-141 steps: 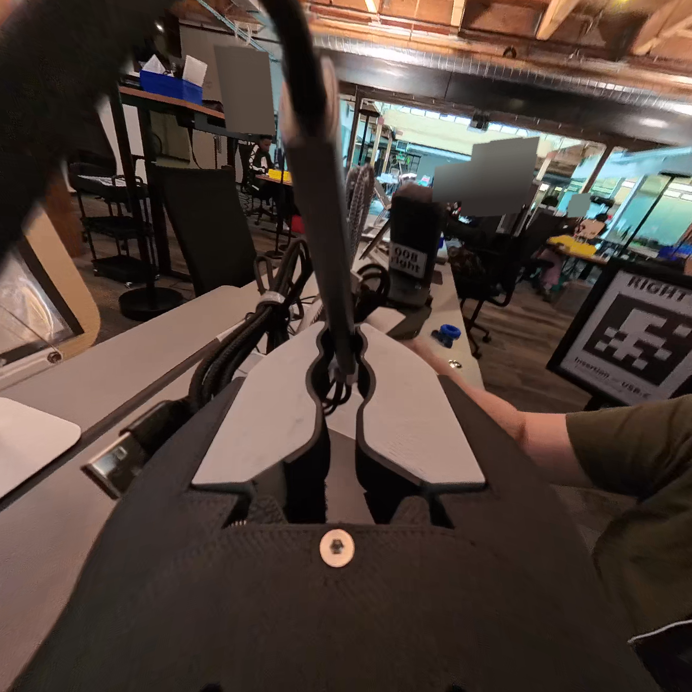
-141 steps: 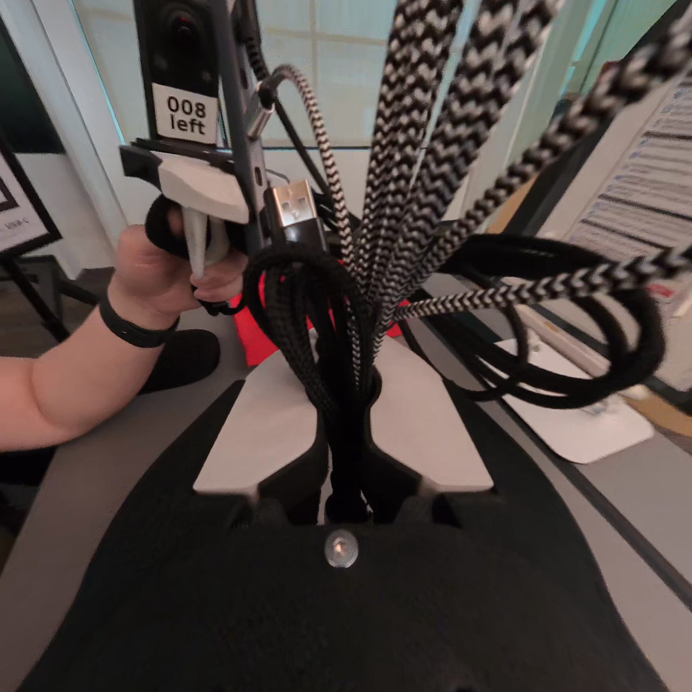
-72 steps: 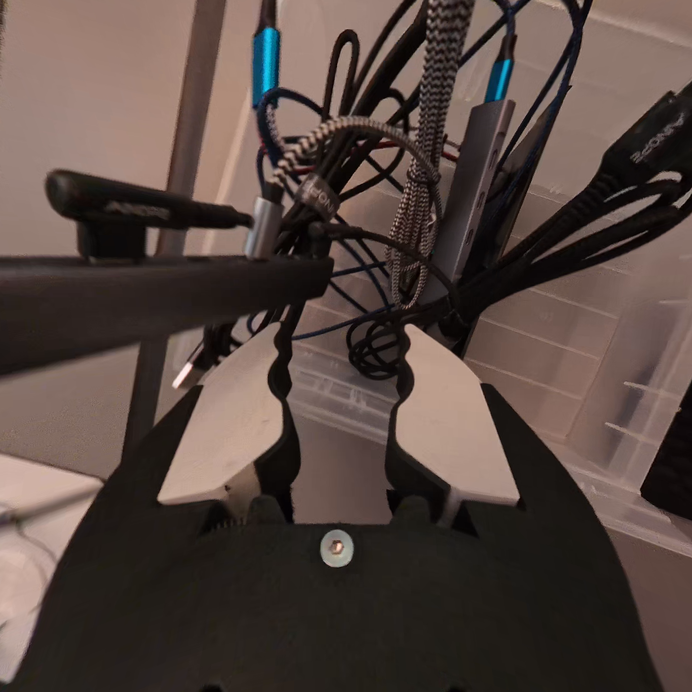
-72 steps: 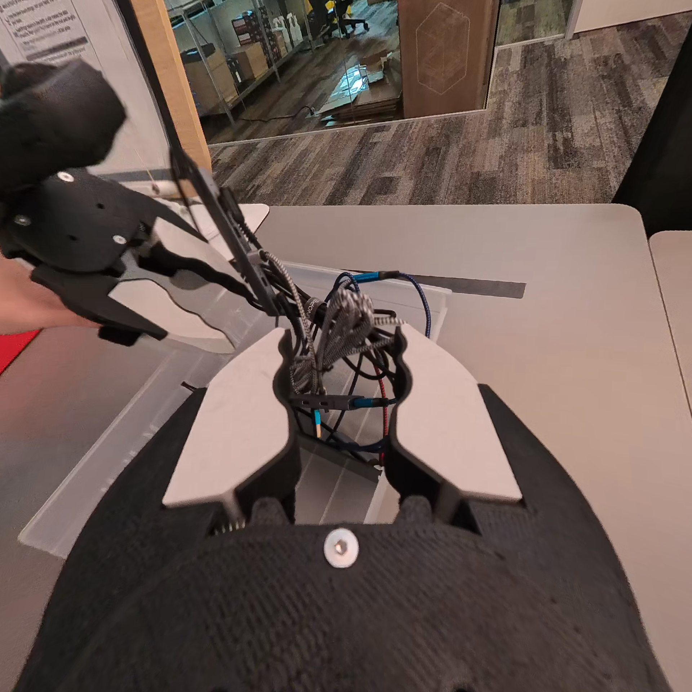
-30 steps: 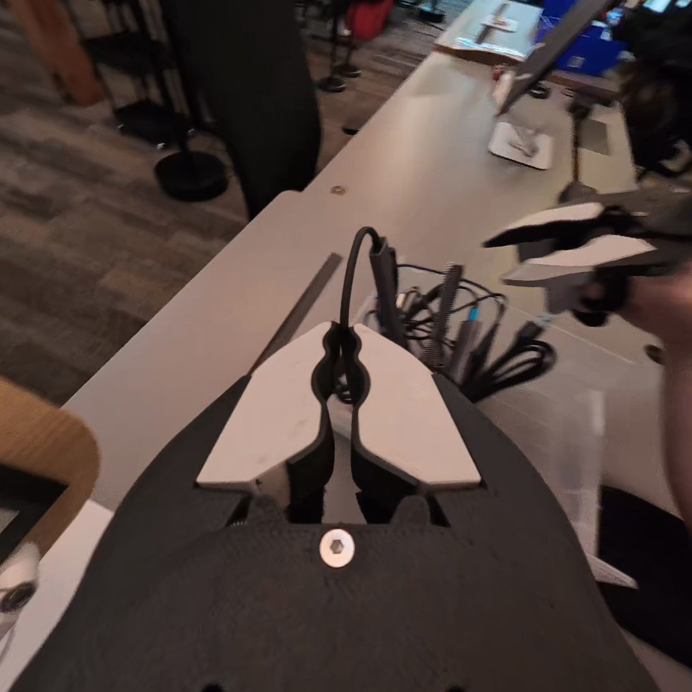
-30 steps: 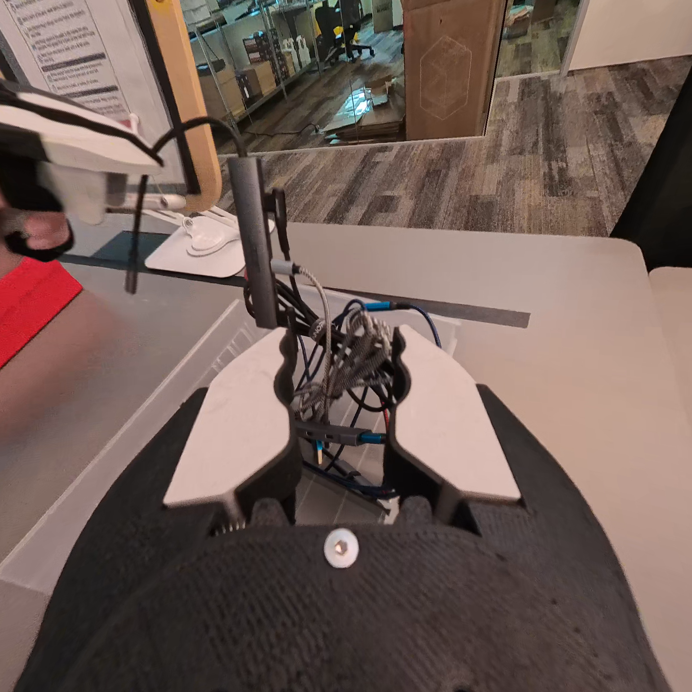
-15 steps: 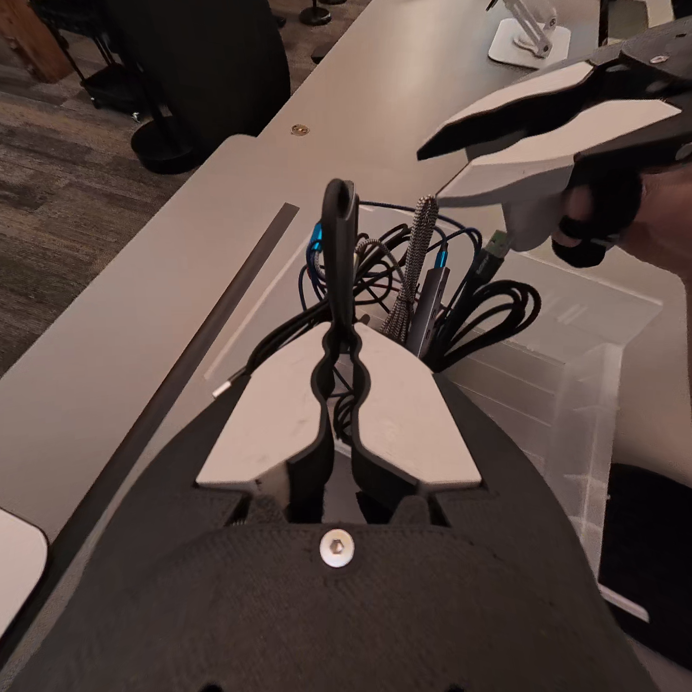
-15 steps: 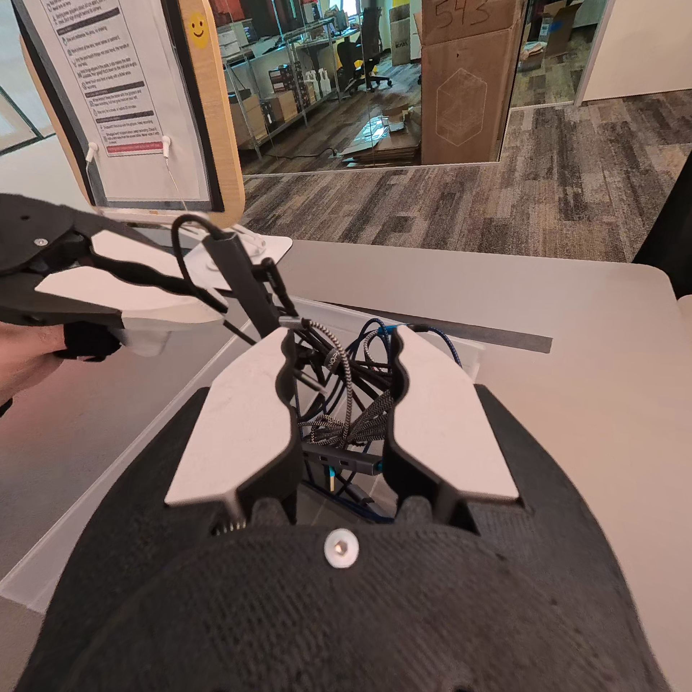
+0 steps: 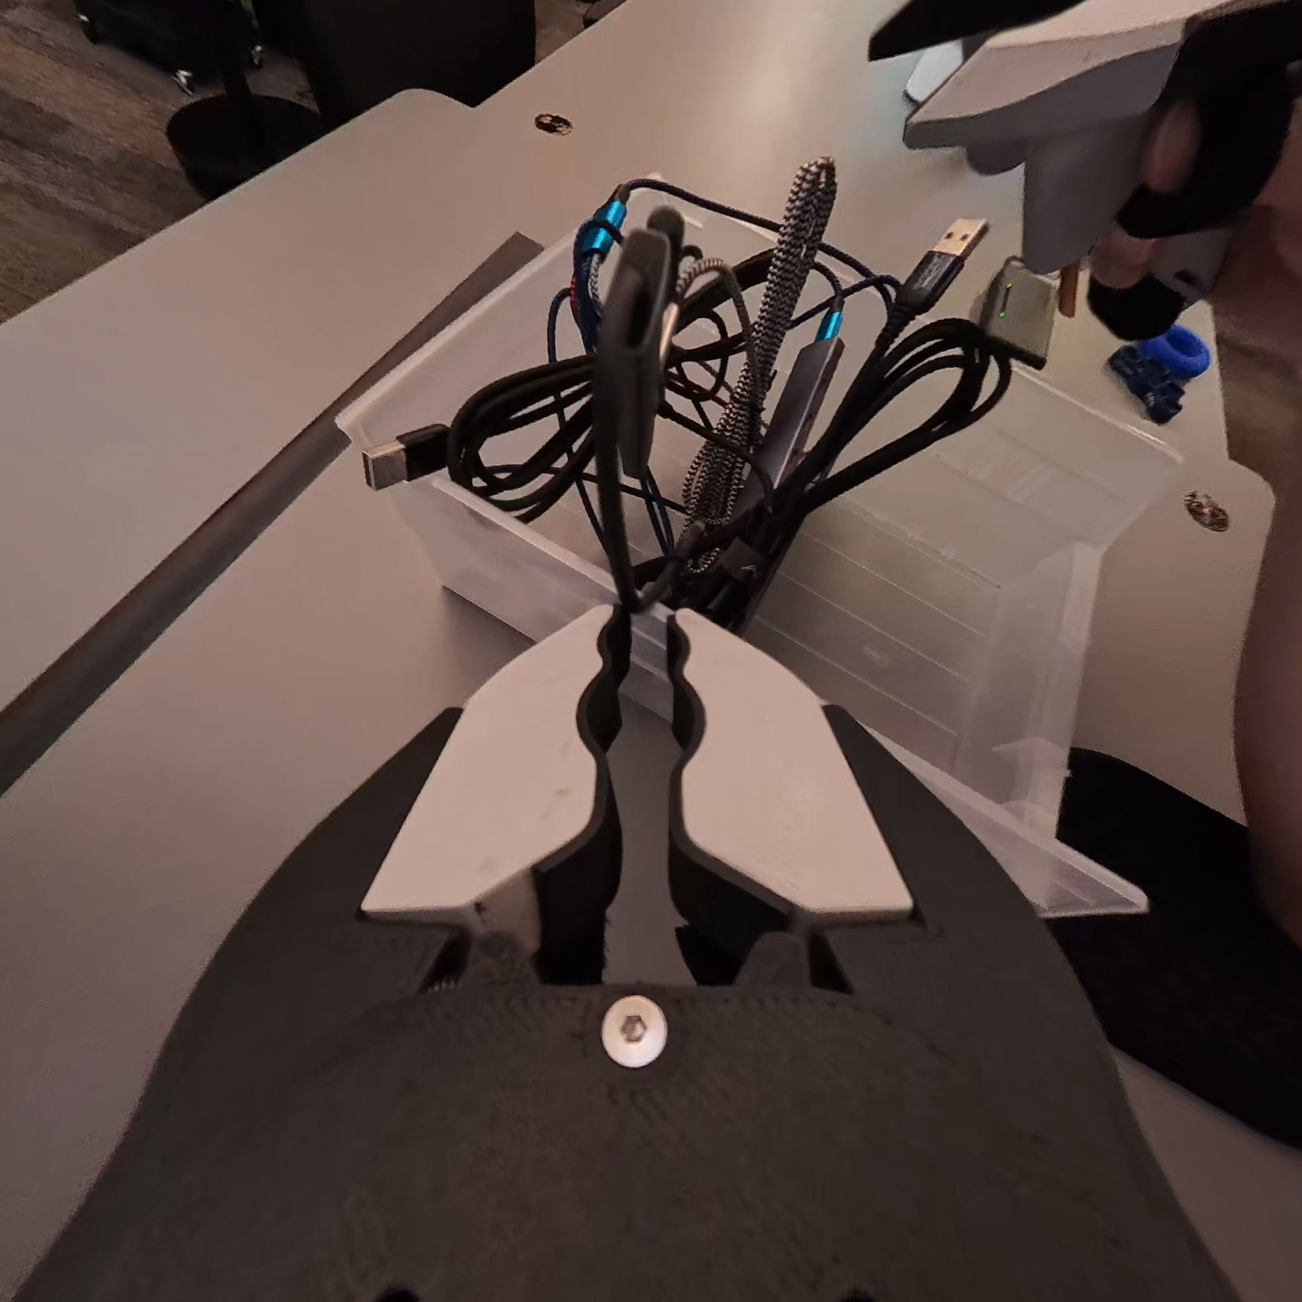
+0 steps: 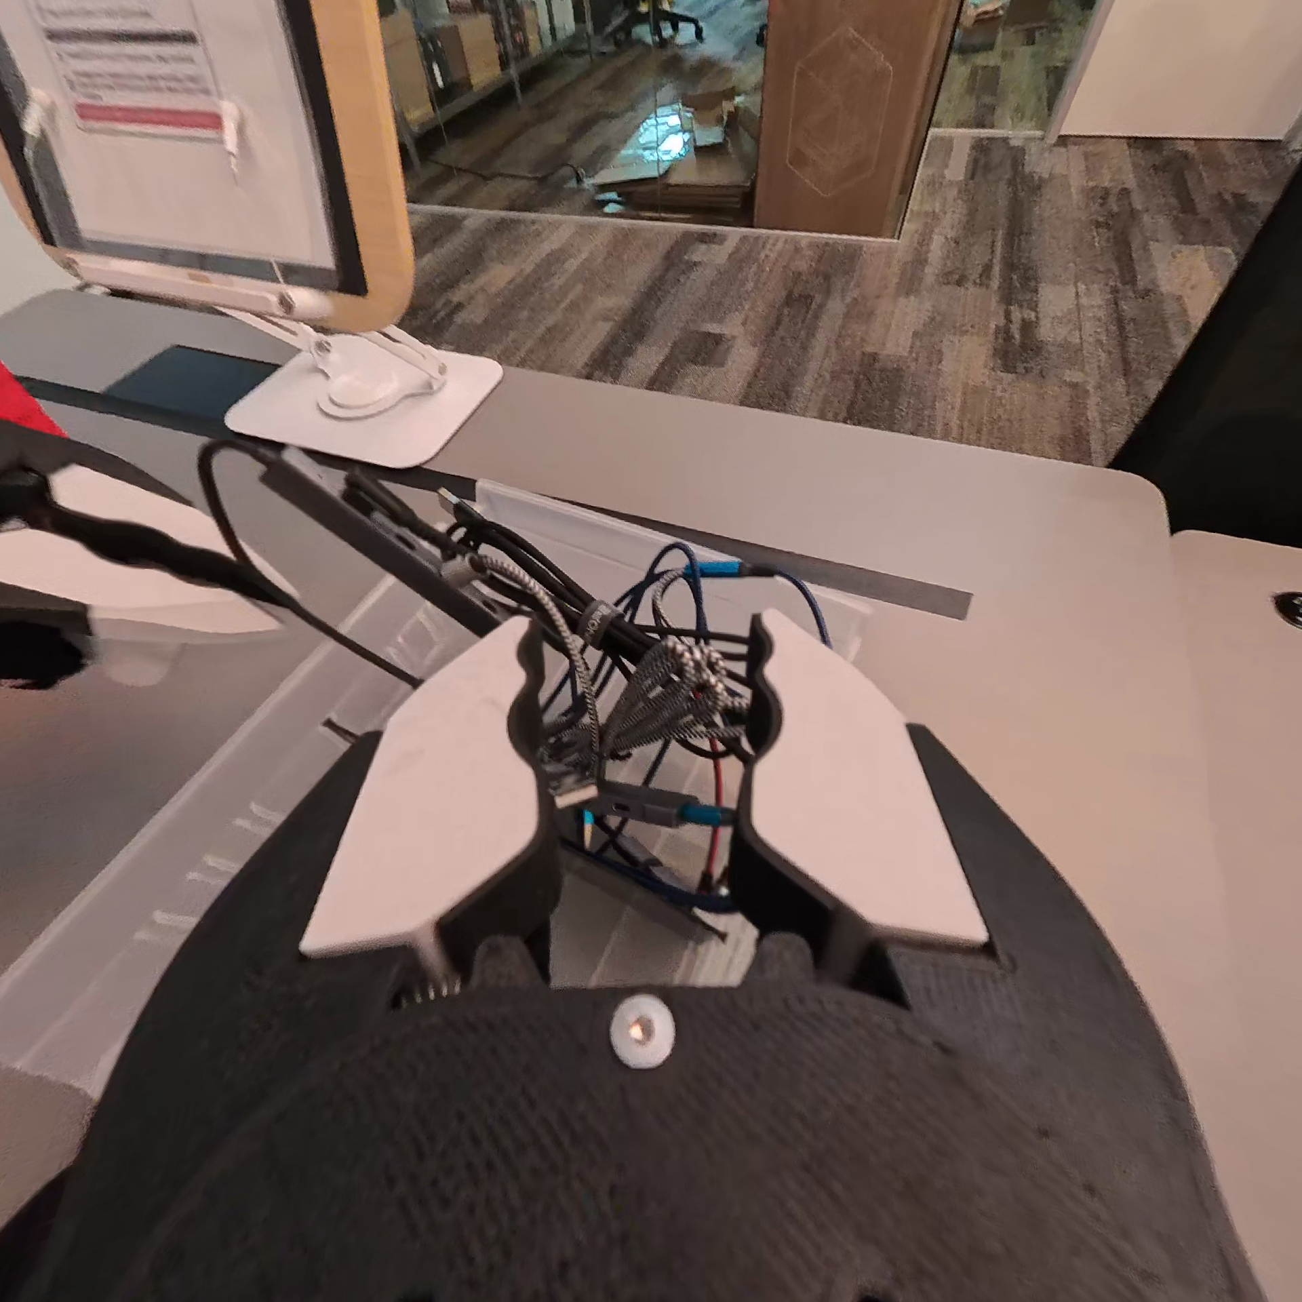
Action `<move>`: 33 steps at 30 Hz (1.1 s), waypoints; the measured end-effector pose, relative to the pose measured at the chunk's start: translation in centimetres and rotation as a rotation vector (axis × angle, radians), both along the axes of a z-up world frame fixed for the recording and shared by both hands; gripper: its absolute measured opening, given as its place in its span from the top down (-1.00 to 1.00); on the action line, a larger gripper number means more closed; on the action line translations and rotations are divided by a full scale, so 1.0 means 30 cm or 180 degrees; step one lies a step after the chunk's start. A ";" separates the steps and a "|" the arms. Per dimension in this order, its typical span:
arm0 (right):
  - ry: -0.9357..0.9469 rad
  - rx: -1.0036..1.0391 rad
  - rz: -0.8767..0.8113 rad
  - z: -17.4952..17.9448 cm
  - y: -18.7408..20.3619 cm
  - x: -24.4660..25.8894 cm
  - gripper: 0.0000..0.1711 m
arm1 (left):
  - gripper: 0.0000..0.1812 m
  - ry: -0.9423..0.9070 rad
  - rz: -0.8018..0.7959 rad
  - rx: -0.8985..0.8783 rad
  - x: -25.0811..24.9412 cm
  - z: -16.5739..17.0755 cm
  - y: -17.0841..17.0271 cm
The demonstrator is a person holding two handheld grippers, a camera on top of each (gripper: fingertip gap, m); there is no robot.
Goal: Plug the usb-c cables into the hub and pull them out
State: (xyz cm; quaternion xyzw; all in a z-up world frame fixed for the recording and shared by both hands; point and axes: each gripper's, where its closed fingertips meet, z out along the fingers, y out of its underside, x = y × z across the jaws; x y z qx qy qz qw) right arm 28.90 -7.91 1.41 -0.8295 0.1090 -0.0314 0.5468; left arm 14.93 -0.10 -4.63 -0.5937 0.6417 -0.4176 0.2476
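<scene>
Both the left gripper [image 9: 640, 620] and right gripper [image 10: 645, 652] are spread, nothing pinched; the hub [image 9: 632, 352] is left leaning in the clear bin [image 9: 1000, 620], apparently for storage.

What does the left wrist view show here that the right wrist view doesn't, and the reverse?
Left wrist view only: a blue part on the table beyond the bin, and the right gripper's trigger under a hand.
Right wrist view only: a framed sign on a white stand, a cardboard box, and the right gripper, open.
Both: the clear bin of tangled cables, the dark hub, and the open left gripper.
</scene>
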 end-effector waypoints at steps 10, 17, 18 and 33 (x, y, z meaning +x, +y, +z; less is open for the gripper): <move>0.0425 -0.0779 -0.0133 -0.171 -0.226 0.037 0.22 | 0.73 -0.0104 0.0236 0.0129 -0.224 0.125 0.095; 0.0411 -0.0768 -0.0568 -0.130 -0.278 0.099 0.24 | 0.63 -0.0132 0.0707 0.0278 -0.565 0.364 0.250; 0.0507 -0.0873 -0.0527 -0.152 -0.286 0.083 0.23 | 0.61 -0.0068 0.0858 0.0388 -0.638 0.388 0.290; 0.1840 -0.3318 0.0005 -0.543 -0.391 -0.163 0.75 | 0.27 0.1541 0.3620 -0.0745 -1.762 0.044 0.925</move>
